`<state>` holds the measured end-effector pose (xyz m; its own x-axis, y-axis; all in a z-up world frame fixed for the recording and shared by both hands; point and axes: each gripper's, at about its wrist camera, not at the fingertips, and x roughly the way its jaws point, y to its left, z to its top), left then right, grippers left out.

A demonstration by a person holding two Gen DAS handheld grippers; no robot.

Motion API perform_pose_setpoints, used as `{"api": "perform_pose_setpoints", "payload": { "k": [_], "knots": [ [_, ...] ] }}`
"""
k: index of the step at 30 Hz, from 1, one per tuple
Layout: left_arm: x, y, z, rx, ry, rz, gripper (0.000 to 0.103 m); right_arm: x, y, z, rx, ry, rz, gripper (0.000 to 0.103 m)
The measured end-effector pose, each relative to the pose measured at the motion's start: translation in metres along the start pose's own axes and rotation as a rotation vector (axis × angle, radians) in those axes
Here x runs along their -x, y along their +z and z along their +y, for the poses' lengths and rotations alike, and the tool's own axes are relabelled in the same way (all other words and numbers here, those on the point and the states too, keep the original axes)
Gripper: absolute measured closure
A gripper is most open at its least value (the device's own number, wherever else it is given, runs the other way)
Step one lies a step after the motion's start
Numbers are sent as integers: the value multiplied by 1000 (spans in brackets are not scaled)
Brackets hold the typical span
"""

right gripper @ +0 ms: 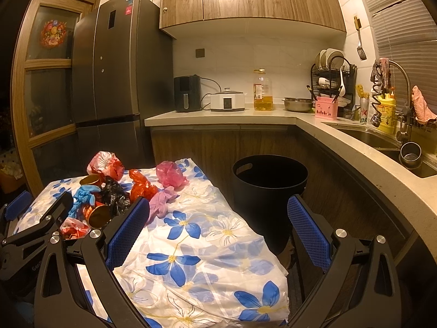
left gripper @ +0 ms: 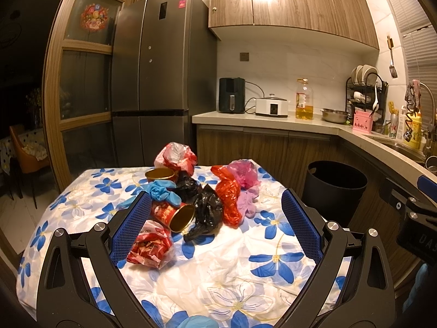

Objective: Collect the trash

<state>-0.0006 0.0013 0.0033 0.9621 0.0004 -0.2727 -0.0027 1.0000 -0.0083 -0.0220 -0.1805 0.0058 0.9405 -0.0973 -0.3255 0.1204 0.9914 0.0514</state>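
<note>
A pile of trash lies on the flower-print table: a crumpled red-and-white bag, a red paper cup on its side, a black bag, a blue glove, a red bag, a pink bag and a purple glove. My left gripper is open and empty just in front of the pile. My right gripper is open and empty over the table's right edge, with the pile to its left. A black trash bin stands on the floor right of the table.
A kitchen counter runs behind and along the right, with an air fryer, cooker, oil bottle, dish rack and sink. A tall fridge stands behind the table. The left gripper's body shows at the right view's left edge.
</note>
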Motion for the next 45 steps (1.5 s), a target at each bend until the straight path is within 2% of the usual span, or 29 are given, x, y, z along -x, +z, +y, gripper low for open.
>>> {"api": "perform_pose_setpoints", "payload": {
  "k": [12,18,23,28,33,35,36,37,39,41,42,45],
  "knots": [
    [-15,-44,45,38,109,-21,9,-35,-17,17,13,129,-49,5],
    [-32,-61,65,66,145,-2,15,-59,-24,28,-2,224,3,5],
    [-60,-76,76,68,178,57,24,-78,-34,44,26,251,21,5],
    [-86,-85,82,77,179,118,40,-92,-41,61,66,277,39,6],
    [-106,-91,79,62,180,179,41,-109,-46,74,89,304,58,11],
    [-114,-96,79,50,189,208,45,-115,-48,78,92,310,65,12],
    [-115,-97,81,56,177,214,49,-118,-48,81,95,311,70,12],
    [-116,-97,82,60,162,219,60,-122,-49,83,99,315,78,13],
    [-119,-99,85,73,132,238,69,-129,-52,88,102,324,91,20],
    [-119,-100,87,83,114,236,82,-136,-54,93,104,332,111,28],
    [-119,-99,87,88,111,236,94,-140,-55,95,102,339,126,29],
    [-115,-99,90,110,97,230,98,-152,-58,101,97,362,170,35]
  ]
}}
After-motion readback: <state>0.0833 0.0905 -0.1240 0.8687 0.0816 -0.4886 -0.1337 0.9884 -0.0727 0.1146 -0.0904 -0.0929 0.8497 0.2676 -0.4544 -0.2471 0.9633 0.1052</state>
